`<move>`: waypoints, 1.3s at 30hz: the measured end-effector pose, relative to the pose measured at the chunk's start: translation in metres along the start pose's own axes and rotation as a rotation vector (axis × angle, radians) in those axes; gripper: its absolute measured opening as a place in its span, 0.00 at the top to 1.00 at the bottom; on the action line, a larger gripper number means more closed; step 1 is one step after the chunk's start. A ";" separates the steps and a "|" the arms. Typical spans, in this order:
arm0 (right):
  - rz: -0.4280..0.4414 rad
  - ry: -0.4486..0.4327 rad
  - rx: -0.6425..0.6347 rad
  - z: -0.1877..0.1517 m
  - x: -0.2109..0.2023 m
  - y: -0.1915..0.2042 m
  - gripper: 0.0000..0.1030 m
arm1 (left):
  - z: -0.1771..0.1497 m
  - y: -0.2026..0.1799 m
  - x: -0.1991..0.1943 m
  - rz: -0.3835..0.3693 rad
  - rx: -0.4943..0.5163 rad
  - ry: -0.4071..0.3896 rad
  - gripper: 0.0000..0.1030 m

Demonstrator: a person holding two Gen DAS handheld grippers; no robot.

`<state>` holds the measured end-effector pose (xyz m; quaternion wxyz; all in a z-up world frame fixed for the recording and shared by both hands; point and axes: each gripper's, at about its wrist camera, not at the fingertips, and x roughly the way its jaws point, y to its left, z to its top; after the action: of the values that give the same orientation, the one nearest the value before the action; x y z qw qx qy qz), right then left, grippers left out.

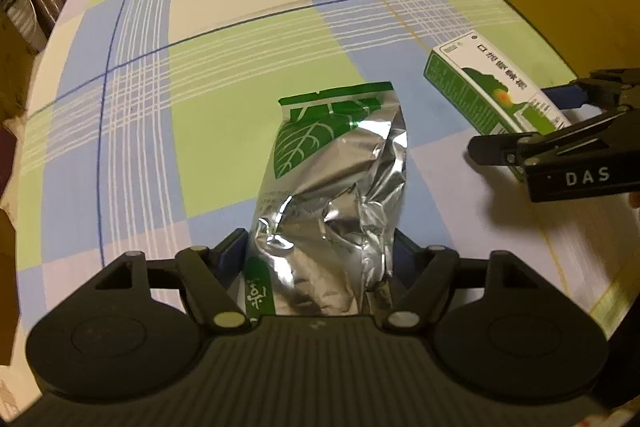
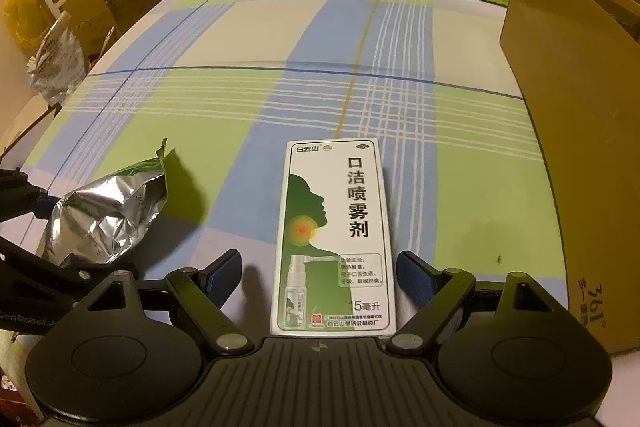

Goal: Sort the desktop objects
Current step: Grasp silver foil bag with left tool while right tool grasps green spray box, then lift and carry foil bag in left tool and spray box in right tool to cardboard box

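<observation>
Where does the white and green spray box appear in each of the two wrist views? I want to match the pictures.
Left wrist view: the spray box lies at the right edge, tilted, partly behind the right gripper.
Right wrist view: the spray box lies low in the centre, lengthwise between the open fingers.
Shared landmark: the silver foil bag, on the box's left in both views.

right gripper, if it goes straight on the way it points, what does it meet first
Most likely the white and green spray box, lying flat on the checked cloth between the right gripper's spread fingers.
</observation>
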<state>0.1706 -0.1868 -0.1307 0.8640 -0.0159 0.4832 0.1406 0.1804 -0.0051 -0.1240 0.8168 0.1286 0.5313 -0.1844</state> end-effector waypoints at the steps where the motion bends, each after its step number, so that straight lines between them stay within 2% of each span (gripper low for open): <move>1: -0.003 -0.001 0.001 0.001 0.000 0.000 0.21 | 0.000 0.000 -0.001 -0.004 0.001 0.000 0.35; 3: -0.003 -0.002 0.005 0.002 0.000 -0.001 0.21 | -0.001 0.001 -0.003 -0.005 0.000 -0.002 0.48; 6: -0.007 0.003 0.006 0.002 0.001 -0.002 0.21 | 0.000 0.003 -0.008 -0.006 0.001 -0.011 0.57; 17: -0.016 -0.002 0.000 0.006 0.004 -0.001 0.23 | 0.005 0.000 -0.013 -0.022 -0.006 -0.035 0.58; 23: -0.041 -0.002 -0.025 0.008 0.006 0.002 0.37 | 0.008 0.002 -0.011 -0.028 -0.019 -0.037 0.58; 26: -0.056 -0.006 -0.032 0.008 0.005 0.003 0.48 | 0.008 0.002 -0.011 -0.027 -0.021 -0.035 0.58; 32: -0.058 -0.015 -0.042 0.006 0.004 0.006 0.49 | 0.009 0.000 -0.012 -0.023 -0.021 -0.039 0.58; 39: -0.051 -0.079 -0.021 0.010 -0.009 0.007 0.49 | 0.012 -0.002 -0.014 -0.025 -0.023 -0.052 0.58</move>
<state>0.1723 -0.1806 -0.1173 0.8855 -0.0315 0.4467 0.1241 0.1837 -0.0095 -0.1062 0.8294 0.1074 0.5135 -0.1918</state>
